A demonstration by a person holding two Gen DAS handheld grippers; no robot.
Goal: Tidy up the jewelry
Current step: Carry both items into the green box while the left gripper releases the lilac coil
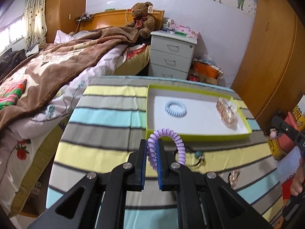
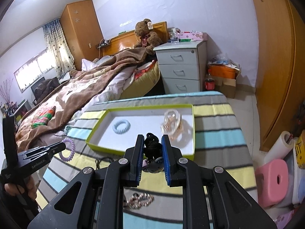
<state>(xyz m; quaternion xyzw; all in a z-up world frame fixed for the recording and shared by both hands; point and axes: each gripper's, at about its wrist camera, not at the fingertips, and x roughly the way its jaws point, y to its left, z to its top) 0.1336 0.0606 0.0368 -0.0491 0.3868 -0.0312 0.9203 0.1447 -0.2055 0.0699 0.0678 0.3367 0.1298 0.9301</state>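
**A:** closest thing is the left gripper point(image 1: 152, 152), fingers pinched tight on one side of the purple coil tie point(image 1: 165, 145), so the rest of the loop arcs up and over to the right. Guessing it's held by the edge so it drops flat into the tray point(image 1: 198, 132).

**B:** yeah, and the right gripper point(image 2: 152, 148) has its fingers narrowed onto a black cord bracelet point(image 2: 151, 145), beads hanging low. Both hover over the striped desk point(image 1: 106, 114), just short of the tray's near rim.

**A:** plenty of room inside? The blue tie point(image 1: 175, 108) sits left, clear hair clip point(image 1: 227, 112) far right, bare white middle.

**B:** looks that way. Low rim, easy to clear. A gold chain piece point(image 2: 138, 200) is on the cloth, not yet sorted.
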